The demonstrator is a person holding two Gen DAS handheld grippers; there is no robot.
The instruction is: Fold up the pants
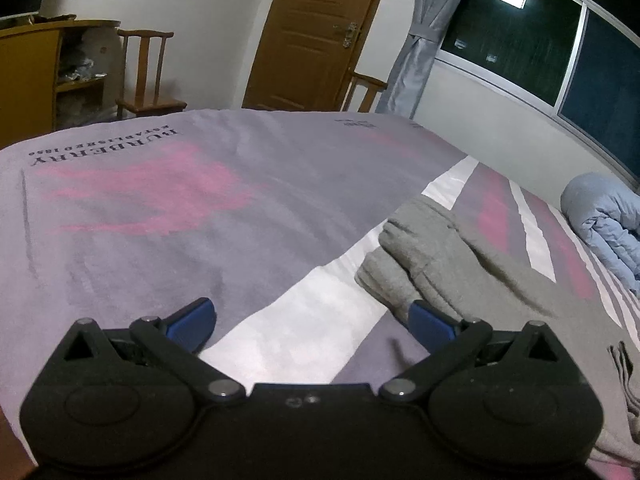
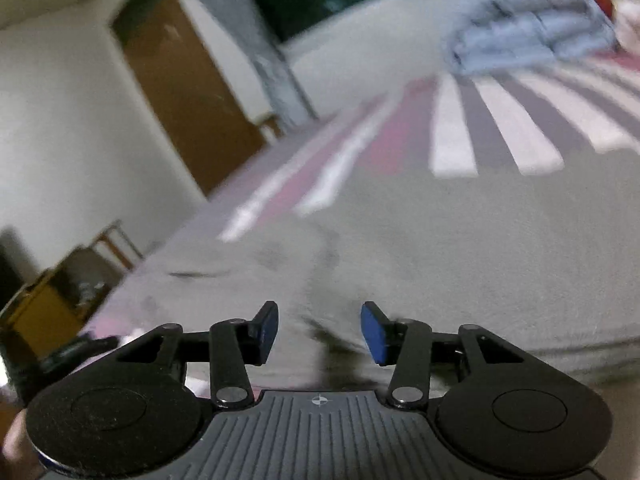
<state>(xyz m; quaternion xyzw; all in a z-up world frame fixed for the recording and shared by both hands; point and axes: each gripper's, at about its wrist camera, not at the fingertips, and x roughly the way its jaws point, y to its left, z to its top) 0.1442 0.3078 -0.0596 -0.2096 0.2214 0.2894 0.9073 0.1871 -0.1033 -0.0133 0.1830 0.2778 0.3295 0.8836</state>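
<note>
Grey pants [image 1: 448, 256] lie on the bed at the right of the left wrist view, with their cuffed leg ends pointing left. My left gripper [image 1: 312, 324] is open and empty just above the bedspread; its right finger [image 1: 430, 322] is close to the pants' near edge. In the blurred right wrist view the grey pants [image 2: 420, 248] fill the middle. My right gripper [image 2: 319, 330] is open just above the cloth, with a bunched fold between the fingers.
The bed has a grey, pink and white striped bedspread [image 1: 160, 220]. A folded light-blue quilt [image 1: 608, 232] lies at the bed's far right; it also shows in the right wrist view [image 2: 532, 36]. Wooden chairs [image 1: 148, 76], a cabinet [image 1: 28, 76], a door [image 1: 312, 32] and a window [image 1: 560, 40] stand beyond.
</note>
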